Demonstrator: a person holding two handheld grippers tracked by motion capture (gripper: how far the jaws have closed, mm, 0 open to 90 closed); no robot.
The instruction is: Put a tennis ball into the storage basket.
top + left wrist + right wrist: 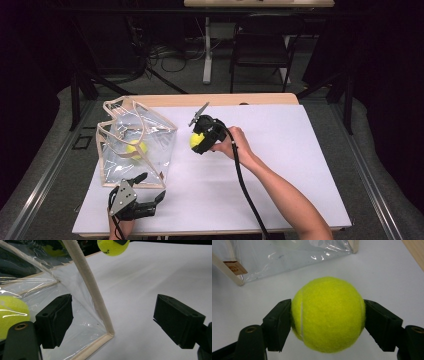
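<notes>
High view, left to right: left tool (150, 192) — jaws wide apart, nothing between them, just beside the near corner of the clear bag (120, 167), a limp, slippery film with stiffer cream edging. Right tool (200, 142) — clamped across the tennis ball (328, 313), off the worktop (280, 165); likely light, felt grippy, best held across its middle.

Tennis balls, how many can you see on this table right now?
2. One tennis ball is clamped in the right gripper just above the white table; the other ball sits inside the clear bag. None seems hidden.
</notes>
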